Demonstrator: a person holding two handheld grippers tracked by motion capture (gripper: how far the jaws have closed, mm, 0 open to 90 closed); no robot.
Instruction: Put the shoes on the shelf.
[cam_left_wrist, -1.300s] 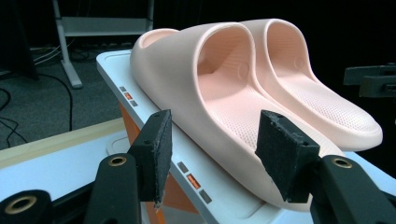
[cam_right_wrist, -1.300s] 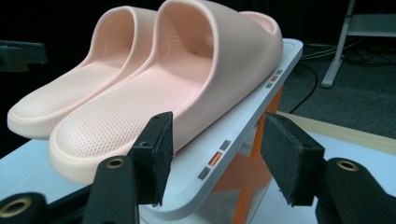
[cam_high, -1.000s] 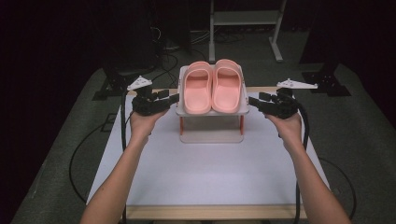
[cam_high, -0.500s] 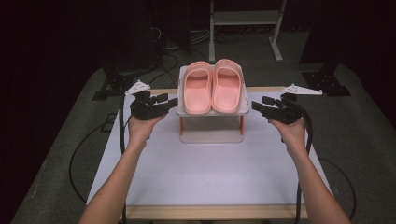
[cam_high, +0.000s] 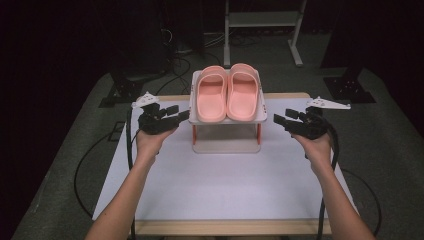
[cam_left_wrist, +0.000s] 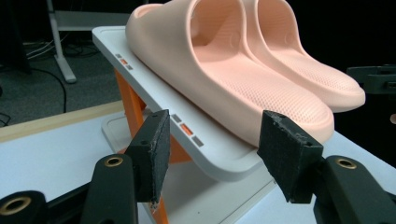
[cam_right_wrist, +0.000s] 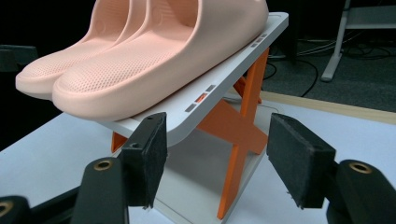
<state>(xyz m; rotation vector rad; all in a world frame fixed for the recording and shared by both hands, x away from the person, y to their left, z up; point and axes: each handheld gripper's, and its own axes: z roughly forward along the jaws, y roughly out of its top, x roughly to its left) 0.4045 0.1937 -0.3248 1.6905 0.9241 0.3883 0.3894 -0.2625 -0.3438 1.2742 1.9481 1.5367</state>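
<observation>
Here the pair of pink slippers (cam_high: 227, 93) lies side by side on the tilted top shelf of the small white rack (cam_high: 226, 146) near the desk's far edge, long axes running front to back, toes toward the far edge. The left gripper (cam_high: 177, 116) and right gripper (cam_high: 279, 120) flank the rack, jaws spread, the right's just opening, nothing pinched.

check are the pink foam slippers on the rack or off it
On it. Both pink foam slippers lie side by side on the sloped white top shelf of the orange-legged rack, with neither gripper touching them.
</observation>
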